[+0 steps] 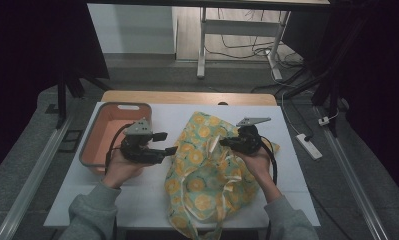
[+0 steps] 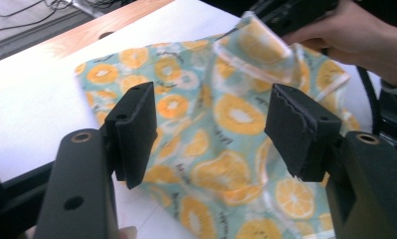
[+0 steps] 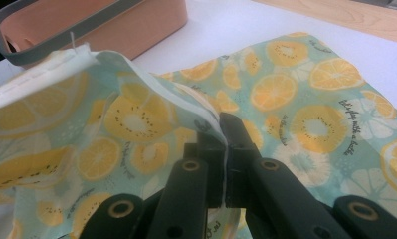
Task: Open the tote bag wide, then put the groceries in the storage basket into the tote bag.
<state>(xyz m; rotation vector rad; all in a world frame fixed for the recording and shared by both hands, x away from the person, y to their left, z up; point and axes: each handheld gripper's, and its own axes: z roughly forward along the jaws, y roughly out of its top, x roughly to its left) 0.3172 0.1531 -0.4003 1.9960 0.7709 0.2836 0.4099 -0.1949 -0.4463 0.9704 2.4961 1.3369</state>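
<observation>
Currently right gripper is clamped on the fruit-print cloth bag's hem, centre frame; left gripper hangs open, empty, beside it. Risk: thin pinch, so any tug could slip the hem free.

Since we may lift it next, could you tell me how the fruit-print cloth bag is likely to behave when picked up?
The bag will probably flop and sag: it lies crumpled and folded. It looks light, since the right gripper raises a pinched edge by itself. Its loose straps hang past the table edge and may trail or snag.
</observation>
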